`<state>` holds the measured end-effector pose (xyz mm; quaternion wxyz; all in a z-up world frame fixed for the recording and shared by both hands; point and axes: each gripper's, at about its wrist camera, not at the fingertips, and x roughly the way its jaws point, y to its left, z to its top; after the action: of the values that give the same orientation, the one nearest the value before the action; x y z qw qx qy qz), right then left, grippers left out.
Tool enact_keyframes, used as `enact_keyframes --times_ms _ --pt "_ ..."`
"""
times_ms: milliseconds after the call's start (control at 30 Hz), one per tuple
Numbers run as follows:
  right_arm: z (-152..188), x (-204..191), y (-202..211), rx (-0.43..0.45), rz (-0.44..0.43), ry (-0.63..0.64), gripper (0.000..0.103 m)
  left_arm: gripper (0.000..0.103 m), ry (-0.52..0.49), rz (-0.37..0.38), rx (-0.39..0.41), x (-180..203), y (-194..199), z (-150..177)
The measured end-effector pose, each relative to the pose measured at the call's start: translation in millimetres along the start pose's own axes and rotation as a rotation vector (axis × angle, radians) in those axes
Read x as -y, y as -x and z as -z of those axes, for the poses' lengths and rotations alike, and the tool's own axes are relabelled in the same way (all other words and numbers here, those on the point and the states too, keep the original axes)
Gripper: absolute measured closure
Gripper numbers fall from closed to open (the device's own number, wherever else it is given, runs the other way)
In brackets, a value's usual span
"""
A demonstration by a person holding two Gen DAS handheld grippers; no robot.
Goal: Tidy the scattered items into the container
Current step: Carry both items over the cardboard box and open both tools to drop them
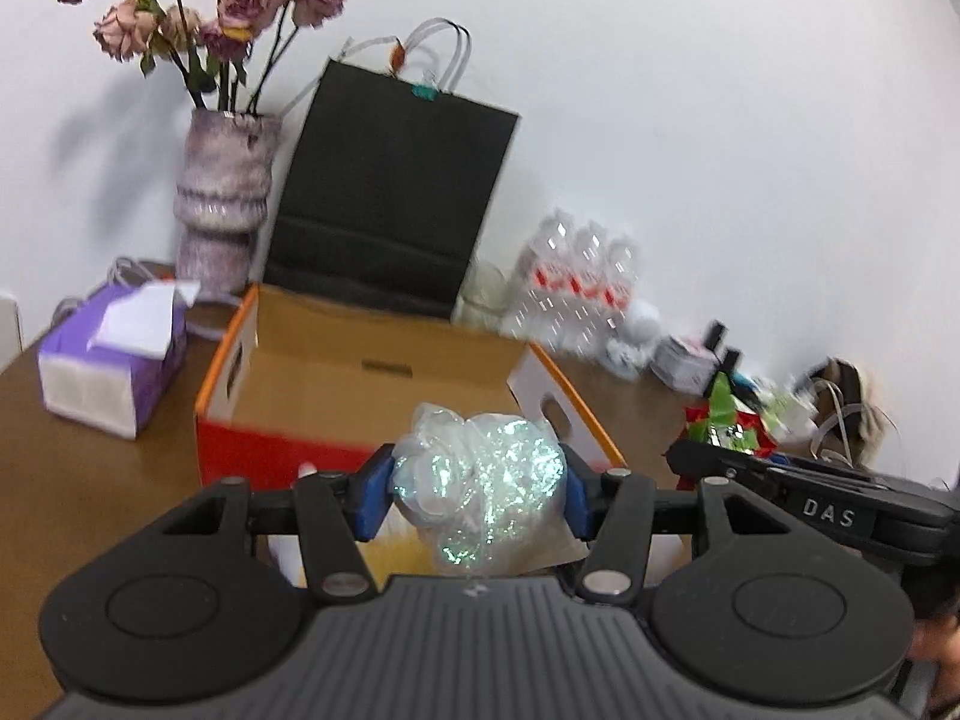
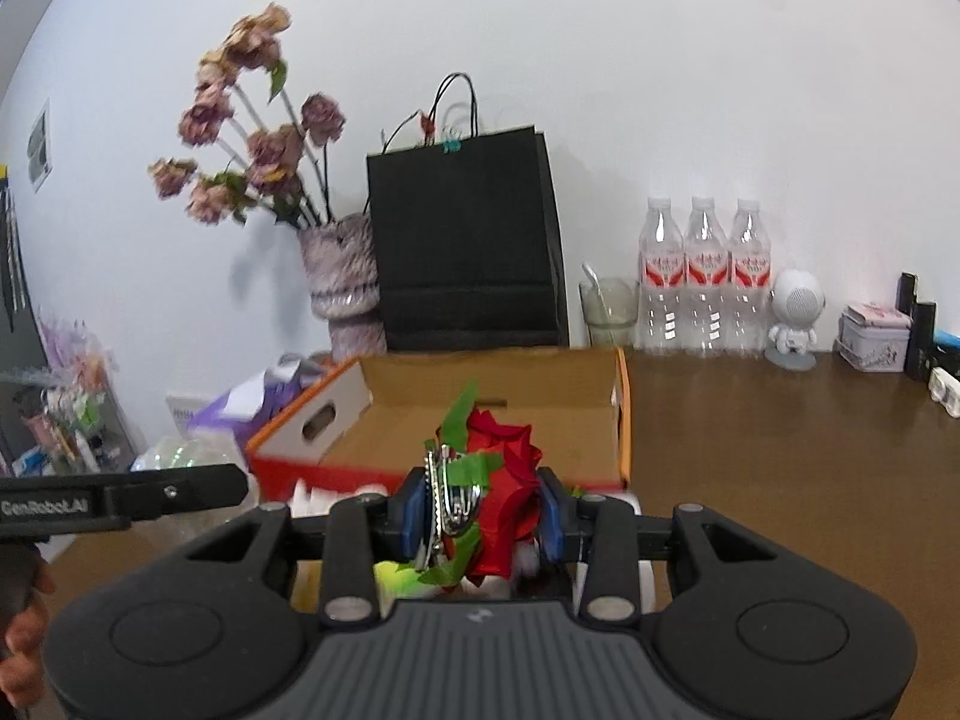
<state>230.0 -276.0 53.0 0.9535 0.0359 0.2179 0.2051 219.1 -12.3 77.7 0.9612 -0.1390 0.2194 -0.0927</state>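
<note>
My left gripper (image 1: pixel 478 492) is shut on a crumpled iridescent clear wrapping (image 1: pixel 486 480), held just in front of the open cardboard box (image 1: pixel 360 360) with red and orange sides. My right gripper (image 2: pixel 478 510) is shut on a red artificial rose (image 2: pixel 504 480) with green leaves and a silver metal piece, held before the same box (image 2: pixel 492 384). The box's inside looks bare where it shows. The right gripper's body (image 1: pixel 828 504) shows at the right of the left wrist view, with the rose's green and red (image 1: pixel 723 420) beyond it. The left gripper's arm (image 2: pixel 120 495) crosses the left of the right wrist view.
Behind the box stand a black paper bag (image 1: pixel 390 192), a vase of dried roses (image 1: pixel 222 204) and three water bottles (image 2: pixel 705 276). A purple tissue box (image 1: pixel 114 354) lies left of it. A glass (image 2: pixel 609 309), a white figurine (image 2: pixel 795 318) and a tin (image 2: pixel 873 336) line the wall.
</note>
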Motion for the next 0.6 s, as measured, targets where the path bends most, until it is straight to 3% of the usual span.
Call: enact_keyframes --times_ms 233,367,600 --pt "-27 -9 -64 0.054 0.021 -0.036 0.067 0.048 0.063 -0.097 0.033 -26 -65 -21" --pt "-34 -10 -120 -0.022 0.057 -0.039 0.067 0.048 0.12 -0.147 0.017 -38 -102 -25" --pt "-23 -3 -184 -0.168 0.094 -0.017 0.067 0.047 0.044 -0.291 -0.031 -40 -145 -21"
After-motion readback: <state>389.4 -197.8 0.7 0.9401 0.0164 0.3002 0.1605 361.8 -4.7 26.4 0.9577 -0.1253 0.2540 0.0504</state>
